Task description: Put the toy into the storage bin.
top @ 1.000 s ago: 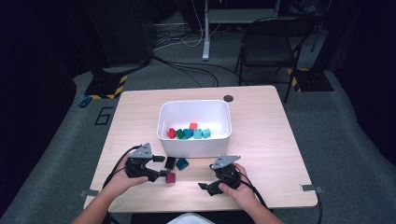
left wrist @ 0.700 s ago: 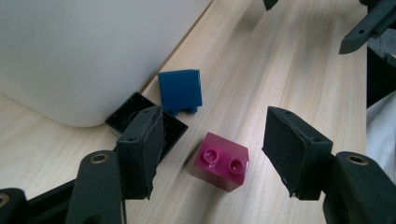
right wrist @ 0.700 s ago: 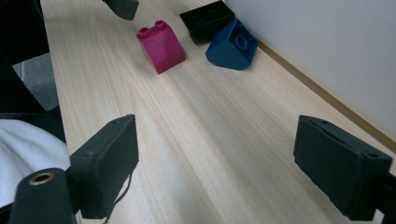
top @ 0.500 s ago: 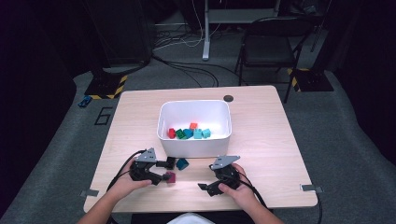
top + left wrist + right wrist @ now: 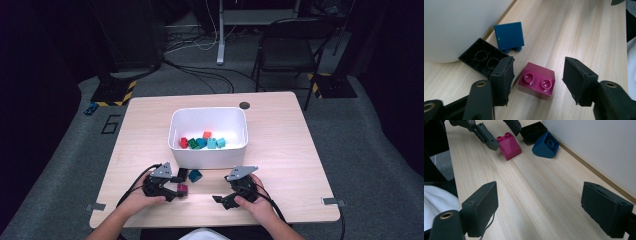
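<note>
Light wood surface [image 5: 285, 150]. White bin [image 5: 209, 150] stands mid-surface. Just in front of the bin, three bricks lie close together: black brick [image 5: 482, 60] against the bin wall, blue brick [image 5: 509, 35] tipped on its side, magenta brick [image 5: 537, 80] upright, studs up.

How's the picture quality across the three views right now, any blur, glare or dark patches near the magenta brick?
High view: dark room, the table evenly lit, the magenta brick small and soft. Left gripper view: brick sharp, soft shadow beside it, the white bin out of focus; the left gripper has just been closing, brick between its jaws, pads clear. Right gripper view: near jaws slightly soft, the right gripper open, no glare.
</note>
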{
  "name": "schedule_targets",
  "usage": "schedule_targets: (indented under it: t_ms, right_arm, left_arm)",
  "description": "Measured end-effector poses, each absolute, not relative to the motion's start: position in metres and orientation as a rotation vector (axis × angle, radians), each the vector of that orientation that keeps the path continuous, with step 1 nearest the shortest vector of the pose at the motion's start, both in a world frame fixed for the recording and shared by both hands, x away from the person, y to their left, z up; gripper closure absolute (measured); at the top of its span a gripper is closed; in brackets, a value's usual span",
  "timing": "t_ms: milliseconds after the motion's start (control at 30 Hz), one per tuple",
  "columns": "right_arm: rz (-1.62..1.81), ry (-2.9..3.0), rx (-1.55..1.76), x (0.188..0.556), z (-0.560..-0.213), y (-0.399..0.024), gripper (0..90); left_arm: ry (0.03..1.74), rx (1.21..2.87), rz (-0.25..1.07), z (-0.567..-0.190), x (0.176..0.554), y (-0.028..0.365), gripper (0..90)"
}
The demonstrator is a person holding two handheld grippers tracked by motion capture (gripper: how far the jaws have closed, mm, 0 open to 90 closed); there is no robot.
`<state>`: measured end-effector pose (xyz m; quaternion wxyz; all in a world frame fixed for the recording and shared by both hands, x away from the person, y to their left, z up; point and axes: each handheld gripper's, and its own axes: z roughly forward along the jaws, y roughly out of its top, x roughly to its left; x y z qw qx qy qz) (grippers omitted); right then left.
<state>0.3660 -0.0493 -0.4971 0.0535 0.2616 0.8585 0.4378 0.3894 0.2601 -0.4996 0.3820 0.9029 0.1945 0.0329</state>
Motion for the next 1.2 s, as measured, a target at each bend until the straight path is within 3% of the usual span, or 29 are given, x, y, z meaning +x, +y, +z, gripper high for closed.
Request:
schedule_targets:
  t_ms: [200,467,1200]
  right_arm:
    - [1.322,2.610,0.790,0.366,-0.497,-0.049,14.1]
    - [1.321,2.610,0.795,0.366,-0.497,-0.050,14.3]
    - [1.310,2.622,0.800,0.367,-0.498,-0.050,14.6]
  left_arm:
    - [0.507,2.323,0.099,-0.507,0.389,0.258,46.1]
    - [0.505,2.349,0.101,-0.509,0.390,0.258,58.0]
    - [0.569,2.222,0.087,-0.457,0.397,0.270,58.6]
